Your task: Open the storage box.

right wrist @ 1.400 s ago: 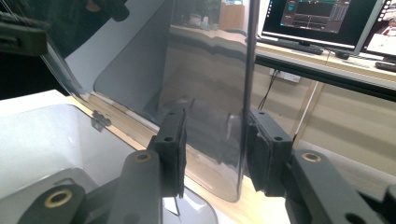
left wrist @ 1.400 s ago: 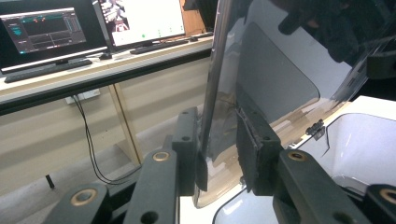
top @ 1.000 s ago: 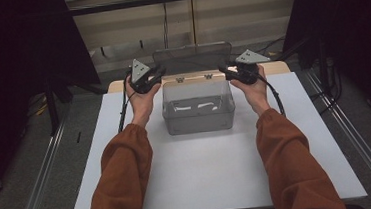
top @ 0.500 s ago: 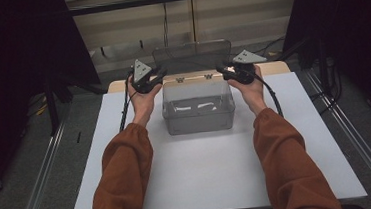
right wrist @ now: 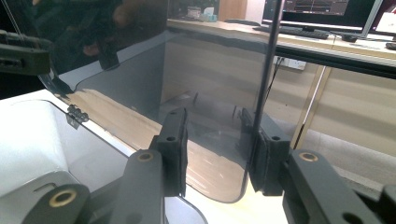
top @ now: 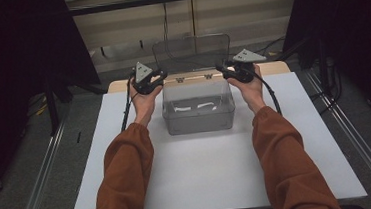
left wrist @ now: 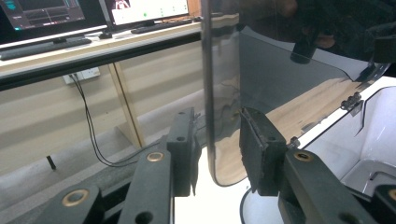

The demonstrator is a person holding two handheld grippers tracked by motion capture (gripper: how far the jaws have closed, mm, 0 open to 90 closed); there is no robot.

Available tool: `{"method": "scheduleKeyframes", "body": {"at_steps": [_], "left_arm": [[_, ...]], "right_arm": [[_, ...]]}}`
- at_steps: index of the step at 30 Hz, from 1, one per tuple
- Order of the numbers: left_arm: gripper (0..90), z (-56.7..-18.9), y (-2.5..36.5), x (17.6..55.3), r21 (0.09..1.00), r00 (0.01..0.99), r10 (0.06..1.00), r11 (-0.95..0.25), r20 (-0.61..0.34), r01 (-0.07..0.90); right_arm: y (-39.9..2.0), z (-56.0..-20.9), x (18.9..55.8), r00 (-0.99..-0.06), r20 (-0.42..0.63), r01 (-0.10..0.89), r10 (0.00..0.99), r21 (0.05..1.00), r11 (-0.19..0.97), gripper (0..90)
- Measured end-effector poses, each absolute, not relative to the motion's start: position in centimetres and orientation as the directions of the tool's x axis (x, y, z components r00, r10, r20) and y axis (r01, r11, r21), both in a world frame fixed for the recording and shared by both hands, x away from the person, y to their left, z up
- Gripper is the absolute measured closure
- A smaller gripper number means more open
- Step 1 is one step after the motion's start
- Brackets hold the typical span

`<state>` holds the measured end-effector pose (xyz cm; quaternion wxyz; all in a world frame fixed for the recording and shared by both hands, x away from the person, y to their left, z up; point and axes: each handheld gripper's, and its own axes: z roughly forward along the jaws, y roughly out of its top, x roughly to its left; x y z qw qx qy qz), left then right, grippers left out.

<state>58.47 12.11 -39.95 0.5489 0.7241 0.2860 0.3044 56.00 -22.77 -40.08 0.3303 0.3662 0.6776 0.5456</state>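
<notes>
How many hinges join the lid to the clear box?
2: both on the back rim of the clear box, one left of centre, one right of centre, under the raised lid.

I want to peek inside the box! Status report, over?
Left gripper and right gripper straddle the lid, jaws open. Box open, lid upright. Nothing in the way.

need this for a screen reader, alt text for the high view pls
A person in rust sleeves holds the left gripper and right gripper at the side edges of the raised clear lid of a clear plastic box on a white table.
</notes>
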Motion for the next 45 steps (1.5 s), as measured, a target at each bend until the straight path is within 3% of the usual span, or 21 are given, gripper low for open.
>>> {"method": "scheduleKeyframes", "body": {"at_steps": [17, 32, 45], "left_arm": [[64.0, -40.2, 11.3, 58.9, 0.971, 0.636, 0.77, -0.185, 0.047, 0.152], [68.0, -40.4, 11.7, 59.4, 0.964, 0.651, 0.756, -0.218, 0.068, 0.152], [64.2, -40.4, 11.6, 59.9, 0.959, 0.656, 0.752, -0.231, 0.07, 0.162]], "right_arm": [[-22.4, -40.8, 56.5, -0.498, -0.024, 0.161, 0.867, 0.98, 0.119, 57.5], [-22.5, -40.9, 57.0, -0.498, -0.024, 0.178, 0.867, 0.975, 0.129, 59.2], [-22.5, -41.0, 57.3, -0.502, -0.021, 0.193, 0.865, 0.972, 0.135, 57.1]]}}
